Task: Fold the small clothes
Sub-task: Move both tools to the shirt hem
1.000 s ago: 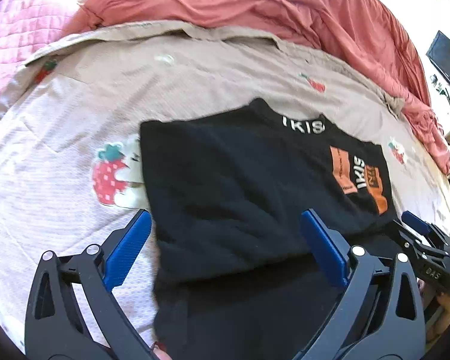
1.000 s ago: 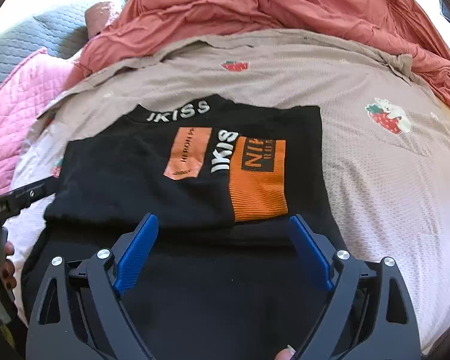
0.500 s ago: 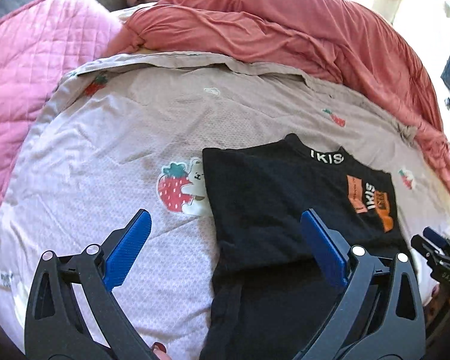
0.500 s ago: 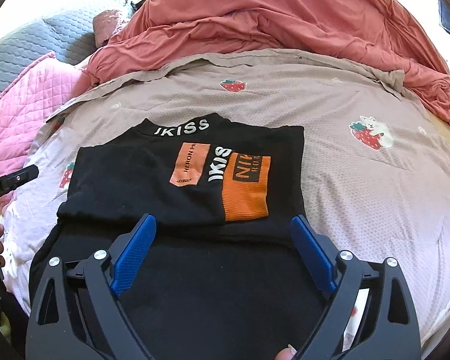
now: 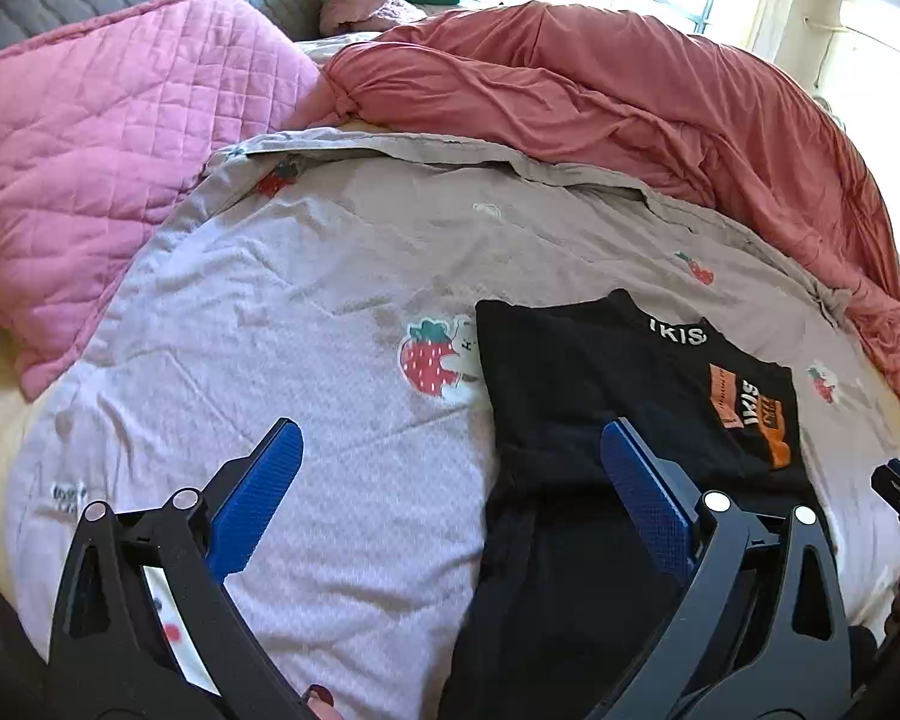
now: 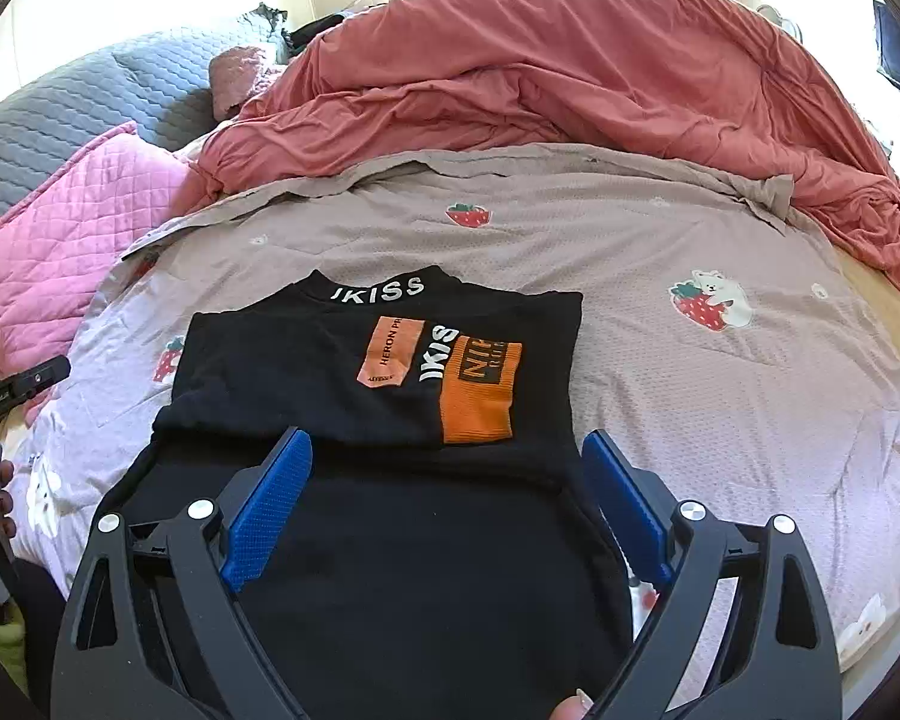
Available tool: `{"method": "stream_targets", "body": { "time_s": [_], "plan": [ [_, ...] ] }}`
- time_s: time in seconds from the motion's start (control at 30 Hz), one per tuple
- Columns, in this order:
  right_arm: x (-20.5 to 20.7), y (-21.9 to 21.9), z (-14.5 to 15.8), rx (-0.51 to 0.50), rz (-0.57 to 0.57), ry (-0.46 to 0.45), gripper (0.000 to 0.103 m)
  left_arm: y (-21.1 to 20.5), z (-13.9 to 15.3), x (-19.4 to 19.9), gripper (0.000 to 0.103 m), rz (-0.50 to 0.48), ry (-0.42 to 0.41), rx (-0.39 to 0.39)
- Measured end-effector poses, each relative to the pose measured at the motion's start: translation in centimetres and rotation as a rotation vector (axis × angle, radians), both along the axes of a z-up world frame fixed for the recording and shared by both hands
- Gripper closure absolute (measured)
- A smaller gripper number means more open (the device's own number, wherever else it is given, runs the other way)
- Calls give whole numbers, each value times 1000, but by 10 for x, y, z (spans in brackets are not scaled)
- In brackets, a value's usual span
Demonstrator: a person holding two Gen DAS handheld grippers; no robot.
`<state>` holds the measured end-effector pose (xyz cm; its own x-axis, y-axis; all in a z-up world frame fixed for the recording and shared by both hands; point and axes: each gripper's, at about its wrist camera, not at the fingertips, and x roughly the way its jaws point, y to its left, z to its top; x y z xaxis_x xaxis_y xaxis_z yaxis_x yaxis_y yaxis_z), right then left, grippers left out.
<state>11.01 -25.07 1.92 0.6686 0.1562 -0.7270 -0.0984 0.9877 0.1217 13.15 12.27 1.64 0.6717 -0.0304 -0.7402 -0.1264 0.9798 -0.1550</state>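
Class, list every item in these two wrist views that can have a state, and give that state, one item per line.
Black printed T-shirt: lying flat, sides folded inward, lower part unfolded.
Salmon-red duvet: bunched up behind the shirt.
Strawberry-print grey bedsheet: spread out, lightly creased.
Pink quilted blanket: heaped.
Left gripper: fingers open, empty.
Right gripper: fingers open, empty.

Left gripper: black frame, blue-padded fingers spread wide, gripping nothing, held low near the bed's front edge. Right gripper: same build, blue fingers equally wide apart, gripping nothing, level, pointing forward.
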Motion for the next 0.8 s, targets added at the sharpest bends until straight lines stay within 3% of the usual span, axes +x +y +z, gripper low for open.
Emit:
{"method": "stream_targets", "body": {
  "time_s": [0.43, 0.8],
  "plan": [
    [-32, -9, 12, -5, 28, -20, 12, -1, -9, -48, 10, -13, 58, 34],
    [-67, -36, -1, -34, 13, 12, 12, -12, -21, -77, 10, -56, 127, 57]
  ]
}}
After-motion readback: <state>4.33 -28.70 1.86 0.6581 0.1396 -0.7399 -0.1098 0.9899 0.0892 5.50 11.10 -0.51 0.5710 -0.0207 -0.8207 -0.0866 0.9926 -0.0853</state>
